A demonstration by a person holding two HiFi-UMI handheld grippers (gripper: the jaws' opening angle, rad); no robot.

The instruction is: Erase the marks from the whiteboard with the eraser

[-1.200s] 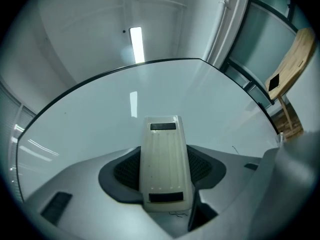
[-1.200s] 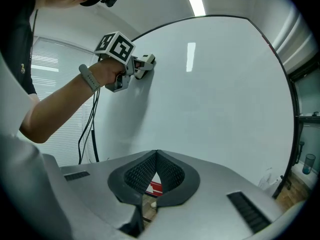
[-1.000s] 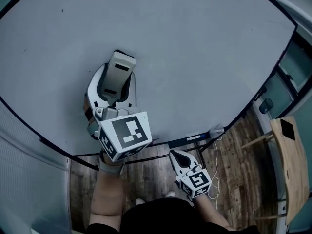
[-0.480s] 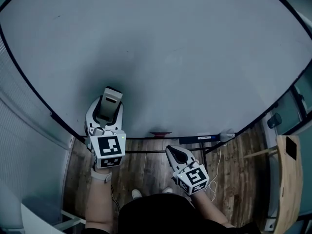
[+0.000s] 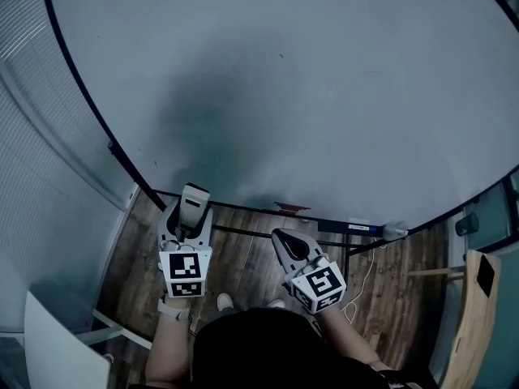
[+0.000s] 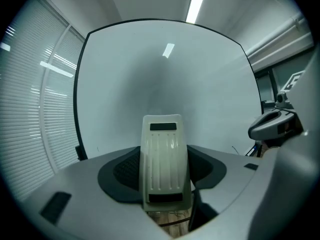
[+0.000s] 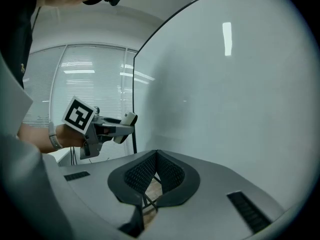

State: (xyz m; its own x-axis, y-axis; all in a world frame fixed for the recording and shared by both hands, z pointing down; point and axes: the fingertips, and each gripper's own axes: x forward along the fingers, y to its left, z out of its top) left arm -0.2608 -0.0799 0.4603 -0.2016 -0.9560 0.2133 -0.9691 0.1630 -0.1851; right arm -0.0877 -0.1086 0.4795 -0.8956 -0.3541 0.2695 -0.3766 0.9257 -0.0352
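head view: the whiteboard [image 5: 324,96] looks clean, no marks show; the left hand-held gripper [image 5: 190,221] and right hand-held gripper [image 5: 289,245] hang below its edge. left gripper view: jaws clamp the eraser [image 6: 164,159], off the whiteboard. right gripper view: jaws closed, empty. erasing seems done — nothing visible left to wipe.

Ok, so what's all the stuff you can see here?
whiteboard: one, white with a black frame, filling the view ahead
eraser: one, cream with black strips, low by the board's bottom edge
floor: one, brown wood planks, below the board
blinds: one set, pale, on the left
ceiling light: one, white, long, above the board
left gripper: one, grey, shut on the eraser
right gripper: one, grey, jaws together, empty
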